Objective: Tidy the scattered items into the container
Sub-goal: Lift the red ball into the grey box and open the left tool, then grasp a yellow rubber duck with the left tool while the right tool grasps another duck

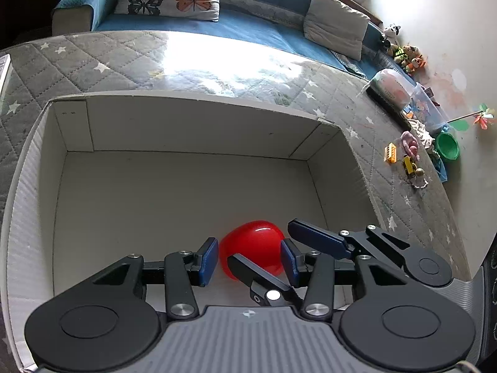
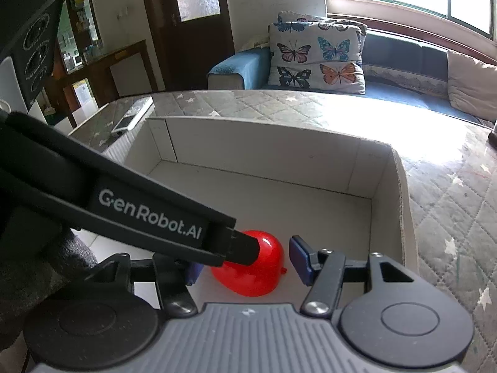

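A red balloon (image 1: 253,250) lies on the floor of the white cardboard box (image 1: 186,115), near its front wall; it also shows in the right wrist view (image 2: 251,270). My left gripper (image 1: 249,261) is open above the box, its blue pads on either side of the balloon, apart from it. My right gripper (image 2: 247,262) is open too, low over the balloon. In the left wrist view the right gripper's fingers (image 1: 316,237) cross in front of the balloon. The left gripper's body (image 2: 149,214) hides part of the balloon in the right wrist view.
The box (image 2: 400,180) stands on a grey quilted star mat (image 1: 403,205). Small toys (image 1: 407,161), a green bowl (image 1: 447,146) and a clear bin (image 1: 425,108) lie at the mat's right edge. A blue sofa (image 1: 248,28) with a butterfly cushion (image 2: 316,59) is behind. A remote (image 2: 133,115) lies left.
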The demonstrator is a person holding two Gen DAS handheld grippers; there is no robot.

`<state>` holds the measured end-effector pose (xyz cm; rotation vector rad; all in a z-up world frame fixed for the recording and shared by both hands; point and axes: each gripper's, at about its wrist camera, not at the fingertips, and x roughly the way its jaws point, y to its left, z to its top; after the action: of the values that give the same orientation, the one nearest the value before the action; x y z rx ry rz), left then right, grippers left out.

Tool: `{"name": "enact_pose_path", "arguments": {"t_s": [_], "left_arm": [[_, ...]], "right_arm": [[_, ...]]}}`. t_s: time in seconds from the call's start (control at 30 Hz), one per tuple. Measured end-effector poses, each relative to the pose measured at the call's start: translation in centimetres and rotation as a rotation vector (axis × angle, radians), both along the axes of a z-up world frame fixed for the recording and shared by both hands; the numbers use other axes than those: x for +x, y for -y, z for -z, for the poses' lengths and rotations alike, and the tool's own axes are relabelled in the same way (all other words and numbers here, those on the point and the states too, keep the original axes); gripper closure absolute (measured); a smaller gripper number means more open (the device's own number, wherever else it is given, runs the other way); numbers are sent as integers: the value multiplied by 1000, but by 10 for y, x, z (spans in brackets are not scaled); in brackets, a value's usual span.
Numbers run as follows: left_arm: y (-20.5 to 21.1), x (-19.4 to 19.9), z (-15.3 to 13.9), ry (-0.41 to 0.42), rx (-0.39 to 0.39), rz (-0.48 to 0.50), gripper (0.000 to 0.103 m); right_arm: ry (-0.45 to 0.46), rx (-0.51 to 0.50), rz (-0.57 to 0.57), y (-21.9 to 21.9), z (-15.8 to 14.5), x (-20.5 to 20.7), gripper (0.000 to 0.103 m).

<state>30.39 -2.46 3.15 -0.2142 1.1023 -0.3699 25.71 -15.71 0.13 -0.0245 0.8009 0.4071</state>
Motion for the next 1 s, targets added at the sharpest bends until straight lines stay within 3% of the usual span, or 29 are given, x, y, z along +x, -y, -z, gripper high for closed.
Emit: {"name": "enact_pose_path", "arguments": {"t_s": [0.53,1.0], "left_arm": [[-3,-35,-26,84,-4,-18,56],[-9,-88,-38,138,-14,-36,56]], "right_arm": [[82,3,11,0,-27,-37,21],[144,30,21,-3,-40,-96,19]]}}
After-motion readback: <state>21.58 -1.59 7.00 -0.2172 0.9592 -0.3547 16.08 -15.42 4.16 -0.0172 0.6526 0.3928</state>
